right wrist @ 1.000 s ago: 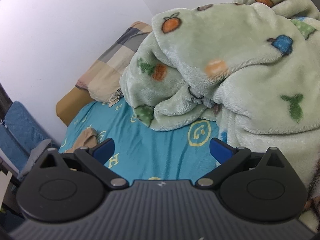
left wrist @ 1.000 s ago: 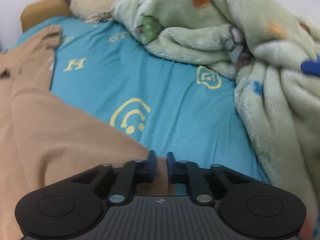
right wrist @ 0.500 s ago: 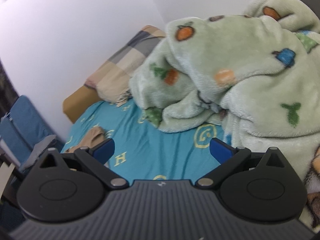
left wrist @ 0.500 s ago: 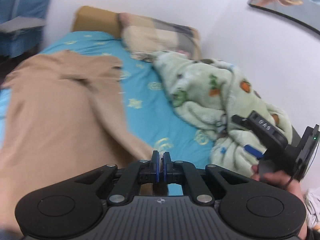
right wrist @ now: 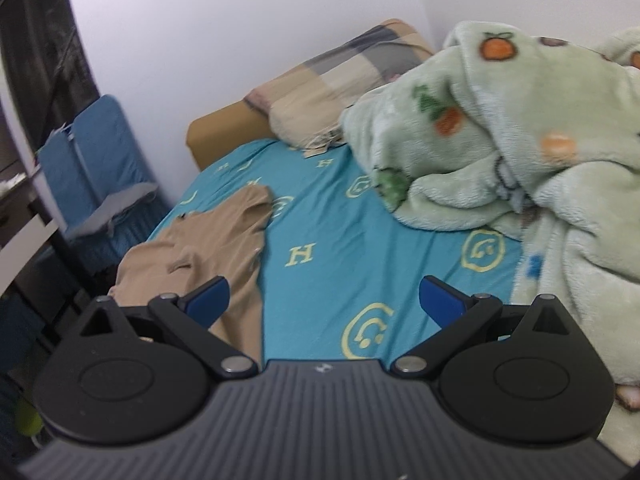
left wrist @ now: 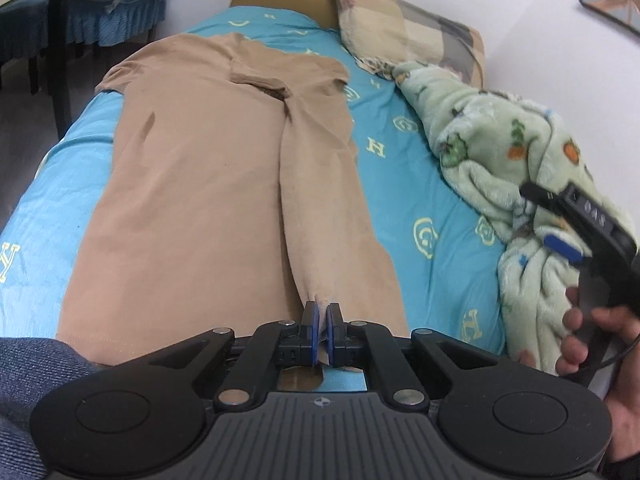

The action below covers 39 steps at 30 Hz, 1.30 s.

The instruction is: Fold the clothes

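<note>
With our left tool point(left wrist: 322, 316) clamped on the near hem of the tan shirt point(left wrist: 192, 184), which lies lengthwise on the bed point(left wrist: 404, 184) with its right side lapped inward, we judge a side fold is in hand; our right tool point(right wrist: 324, 300) hangs spread and empty beside the blanket point(right wrist: 520, 152), and next needs an edge to grip

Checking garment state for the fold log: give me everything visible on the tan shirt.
The tan shirt is a plain, thin, soft-looking knit, short-sleeved, spread lengthwise on the turquoise bed sheet with its collar toward the pillow end. Its right side is folded over the body, forming a long lengthwise flap. The left gripper is shut on the flap's near hem corner, lifting it slightly. The rest lies flat with light creases. The right gripper is open, off to the side, not touching it.
</note>
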### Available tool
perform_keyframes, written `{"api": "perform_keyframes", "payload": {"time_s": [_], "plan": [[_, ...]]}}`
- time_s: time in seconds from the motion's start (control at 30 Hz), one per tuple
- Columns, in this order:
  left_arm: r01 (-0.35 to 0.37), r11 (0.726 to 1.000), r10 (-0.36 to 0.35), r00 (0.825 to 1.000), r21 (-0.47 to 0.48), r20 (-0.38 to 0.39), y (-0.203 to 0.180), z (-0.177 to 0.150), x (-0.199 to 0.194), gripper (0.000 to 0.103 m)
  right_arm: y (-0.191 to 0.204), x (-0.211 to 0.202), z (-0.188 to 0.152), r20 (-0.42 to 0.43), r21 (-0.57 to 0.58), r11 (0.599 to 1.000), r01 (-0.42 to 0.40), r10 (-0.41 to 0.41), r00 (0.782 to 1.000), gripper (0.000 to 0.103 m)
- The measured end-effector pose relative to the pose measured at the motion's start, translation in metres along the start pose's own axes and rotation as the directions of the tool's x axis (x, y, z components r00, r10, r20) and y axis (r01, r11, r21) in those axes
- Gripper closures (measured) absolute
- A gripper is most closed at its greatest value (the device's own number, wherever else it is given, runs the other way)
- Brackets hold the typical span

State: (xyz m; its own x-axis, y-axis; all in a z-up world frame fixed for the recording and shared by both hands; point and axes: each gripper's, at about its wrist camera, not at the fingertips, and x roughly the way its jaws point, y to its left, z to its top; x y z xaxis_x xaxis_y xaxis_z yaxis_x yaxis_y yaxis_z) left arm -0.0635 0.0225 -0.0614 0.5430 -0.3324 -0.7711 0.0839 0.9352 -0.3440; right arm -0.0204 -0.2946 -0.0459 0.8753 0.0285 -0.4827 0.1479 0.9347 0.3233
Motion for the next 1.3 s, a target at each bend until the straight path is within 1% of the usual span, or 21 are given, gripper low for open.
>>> {"api": "perform_keyframes", "payload": {"time_s": [0.03, 0.07, 0.1, 0.13, 0.17, 0.2, 0.23, 0.3, 0.4, 0.47, 0.63, 0.7, 0.8, 0.9, 0.97, 1.0, 1.03, 1.17, 1.23, 1.27, 1.3], "plan": [[-0.003, 1.000, 0.003, 1.000, 0.014, -0.002, -0.002, -0.001, 0.001, 0.094, 0.001, 0.000, 0.000, 0.000, -0.005, 1.000, -0.006, 0.006, 1.000, 0.000], [-0.005, 1.000, 0.005, 1.000, 0.028, 0.001, -0.004, -0.002, 0.001, 0.085, 0.003, 0.001, -0.001, 0.000, -0.010, 1.000, -0.012, 0.012, 1.000, 0.000], [-0.008, 0.999, 0.007, 1.000, 0.043, 0.007, -0.006, -0.002, 0.000, 0.068, 0.004, 0.001, -0.001, 0.002, -0.013, 1.000, -0.020, 0.020, 1.000, 0.000], [-0.016, 0.998, 0.015, 1.000, 0.063, 0.020, -0.009, -0.002, -0.001, 0.060, 0.004, 0.001, -0.001, 0.005, -0.015, 0.999, -0.028, 0.028, 1.000, 0.000], [-0.028, 0.996, 0.025, 0.999, 0.084, 0.035, -0.014, -0.002, -0.002, 0.045, 0.005, 0.001, -0.002, 0.008, -0.017, 0.999, -0.037, 0.037, 0.999, 0.000], [-0.040, 0.994, 0.035, 0.998, 0.106, 0.051, -0.018, -0.002, -0.003, 0.035, 0.006, 0.000, -0.002, 0.012, -0.019, 0.999, -0.046, 0.046, 0.999, 0.000], [-0.052, 0.991, 0.044, 0.997, 0.126, 0.069, -0.022, 0.000, -0.004, 0.032, 0.007, -0.001, -0.002, 0.019, -0.020, 0.998, -0.056, 0.056, 0.998, 0.000], [-0.078, 0.983, 0.061, 0.993, 0.164, 0.106, -0.032, 0.004, -0.005, 0.015, 0.009, -0.003, -0.002, 0.033, -0.024, 0.997, -0.074, 0.075, 0.997, 0.000], [-0.126, 0.970, 0.092, 0.982, 0.210, 0.165, -0.046, 0.014, -0.003, 0.004, 0.013, -0.006, -0.002, 0.054, -0.027, 0.995, -0.093, 0.094, 0.994, 0.000], [-0.152, 0.962, 0.105, 0.972, 0.226, 0.209, -0.054, 0.022, -0.001, 0.001, 0.015, -0.007, -0.001, 0.066, -0.027, 0.994, -0.104, 0.106, 0.992, 0.000], [-0.171, 0.964, 0.104, 0.946, 0.202, 0.307, -0.065, 0.050, 0.004, 0.000, 0.015, -0.008, 0.000, 0.080, -0.022, 0.993, -0.117, 0.119, 0.990, 0.000], [-0.179, 0.957, 0.093, 0.935, 0.228, 0.341, -0.066, 0.060, 0.008, 0.000, 0.015, -0.008, 0.000, 0.083, -0.026, 0.992, -0.127, 0.129, 0.988, 0.000], [-0.229, 0.941, 0.119, 0.913, 0.249, 0.390, -0.064, 0.065, 0.022, 0.000, 0.019, -0.007, -0.002, 0.082, -0.048, 0.989, -0.142, 0.145, 0.986, 0.000], [-0.221, 0.949, 0.127, 0.921, 0.225, 0.369, -0.054, 0.061, 0.033, 0.000, 0.024, -0.007, -0.004, 0.085, -0.075, 0.986, -0.147, 0.153, 0.985, 0.001], [-0.205, 0.957, 0.124, 0.929, 0.204, 0.349, -0.046, 0.059, 0.036, 0.000, 0.026, -0.007, -0.005, 0.085, -0.088, 0.984, -0.153, 0.161, 0.983, 0.009], [-0.199, 0.960, 0.123, 0.931, 0.196, 0.344, -0.043, 0.058, 0.036, 0.000, 0.027, -0.006, -0.006, 0.080, -0.090, 0.984, -0.152, 0.159, 0.984, 0.032], [-0.196, 0.962, 0.123, 0.932, 0.190, 0.341, -0.041, 0.058, 0.036, 0.000, 0.028, -0.005, -0.007, 0.075, -0.093, 0.984, -0.150, 0.157, 0.985, 0.042], [-0.196, 0.963, 0.124, 0.932, 0.186, 0.341, -0.037, 0.058, 0.033, 0.000, 0.031, -0.002, -0.009, 0.055, -0.102, 0.984, -0.143, 0.149, 0.987, 0.039], [-0.201, 0.962, 0.127, 0.930, 0.186, 0.346, -0.036, 0.057, 0.030, 0.000, 0.033, -0.001, -0.011, 0.045, -0.107, 0.984, -0.140, 0.146, 0.988, 0.015], [-0.197, 0.963, 0.125, 0.930, 0.181, 0.347, -0.034, 0.057, 0.027, 0.000, 0.034, 0.000, -0.012, 0.040, -0.110, 0.984, -0.139, 0.144, 0.989, 0.012], [-0.191, 0.966, 0.121, 0.930, 0.175, 0.347, -0.033, 0.057, 0.024, 0.000, 0.035, 0.000, -0.012, 0.035, -0.112, 0.984, -0.137, 0.142, 0.989, 0.013]]}}
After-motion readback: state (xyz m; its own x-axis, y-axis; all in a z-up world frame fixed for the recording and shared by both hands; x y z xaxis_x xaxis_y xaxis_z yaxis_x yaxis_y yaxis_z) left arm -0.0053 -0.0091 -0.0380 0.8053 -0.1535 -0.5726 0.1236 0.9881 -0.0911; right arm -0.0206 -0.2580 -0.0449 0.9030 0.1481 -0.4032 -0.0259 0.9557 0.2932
